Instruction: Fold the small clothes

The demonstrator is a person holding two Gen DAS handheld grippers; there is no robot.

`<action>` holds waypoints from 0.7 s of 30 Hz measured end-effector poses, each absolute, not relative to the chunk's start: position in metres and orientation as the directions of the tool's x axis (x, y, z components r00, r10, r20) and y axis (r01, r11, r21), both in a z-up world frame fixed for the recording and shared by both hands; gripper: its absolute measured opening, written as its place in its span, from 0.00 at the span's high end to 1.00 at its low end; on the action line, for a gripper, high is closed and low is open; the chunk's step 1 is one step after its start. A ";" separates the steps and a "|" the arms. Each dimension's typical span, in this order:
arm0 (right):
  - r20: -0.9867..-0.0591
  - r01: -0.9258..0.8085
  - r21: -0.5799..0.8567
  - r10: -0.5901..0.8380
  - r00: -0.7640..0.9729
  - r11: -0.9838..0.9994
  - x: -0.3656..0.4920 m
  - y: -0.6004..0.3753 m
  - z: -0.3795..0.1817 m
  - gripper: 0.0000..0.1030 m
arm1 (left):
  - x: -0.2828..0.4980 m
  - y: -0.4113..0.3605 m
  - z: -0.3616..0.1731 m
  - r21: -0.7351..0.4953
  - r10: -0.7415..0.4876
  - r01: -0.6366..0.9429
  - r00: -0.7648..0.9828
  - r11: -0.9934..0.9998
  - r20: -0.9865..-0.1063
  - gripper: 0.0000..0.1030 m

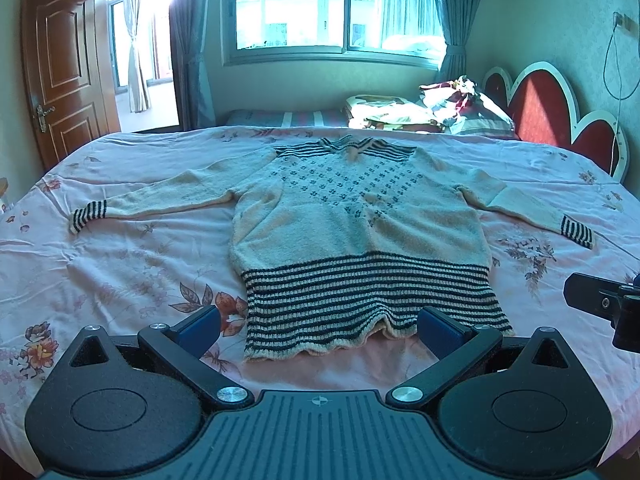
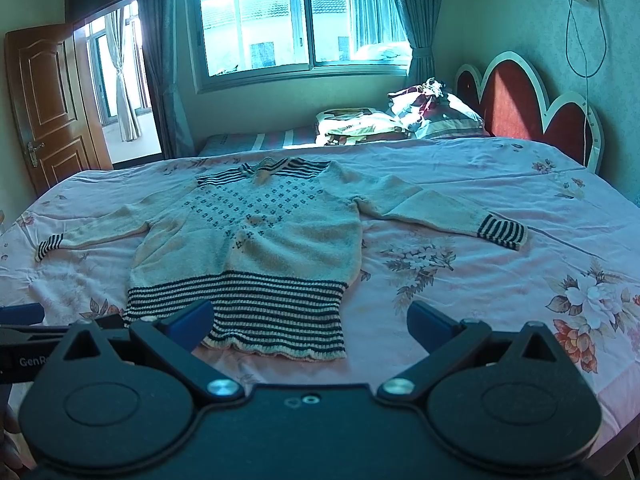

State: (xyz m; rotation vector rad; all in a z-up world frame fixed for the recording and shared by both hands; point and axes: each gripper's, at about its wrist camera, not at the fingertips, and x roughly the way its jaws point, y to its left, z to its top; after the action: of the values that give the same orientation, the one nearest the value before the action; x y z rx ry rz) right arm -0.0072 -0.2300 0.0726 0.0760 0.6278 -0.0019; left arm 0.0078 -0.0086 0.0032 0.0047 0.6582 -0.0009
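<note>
A small cream knitted sweater (image 1: pixel 352 216) lies flat on the bed, sleeves spread out, with dark stripes at hem, cuffs and collar. It also shows in the right wrist view (image 2: pixel 256 240). My left gripper (image 1: pixel 318 328) is open and empty, hovering just in front of the striped hem (image 1: pixel 368 300). My right gripper (image 2: pixel 310 322) is open and empty, in front of the hem's right corner (image 2: pixel 320 320). The right gripper's body shows at the right edge of the left wrist view (image 1: pixel 604 304), and the left gripper shows at the left edge of the right wrist view (image 2: pixel 24 320).
The bed has a pink floral sheet (image 1: pixel 120 272). A pile of bedding and pillows (image 1: pixel 432 114) lies at the far side by a red headboard (image 1: pixel 552 112). A window (image 1: pixel 336 4) and an open wooden door (image 1: pixel 64 80) are behind.
</note>
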 end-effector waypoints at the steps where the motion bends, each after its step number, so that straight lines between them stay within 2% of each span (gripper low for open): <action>1: -0.587 0.025 0.072 0.022 0.809 0.997 -0.007 -0.230 0.073 0.01 | 0.008 -0.009 0.003 0.004 0.001 0.001 0.792 1.000 -0.610 0.00; 21: -0.583 0.027 0.071 0.019 0.812 0.997 -0.007 -0.229 0.073 0.01 | 0.007 -0.013 0.005 0.006 0.002 0.002 0.794 1.000 -0.608 0.00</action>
State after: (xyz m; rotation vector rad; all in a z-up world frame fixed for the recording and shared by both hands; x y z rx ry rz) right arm -0.0066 -0.2289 0.0729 0.0767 0.6225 -0.0039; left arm 0.0069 -0.0126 0.0047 0.0065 0.6531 0.0001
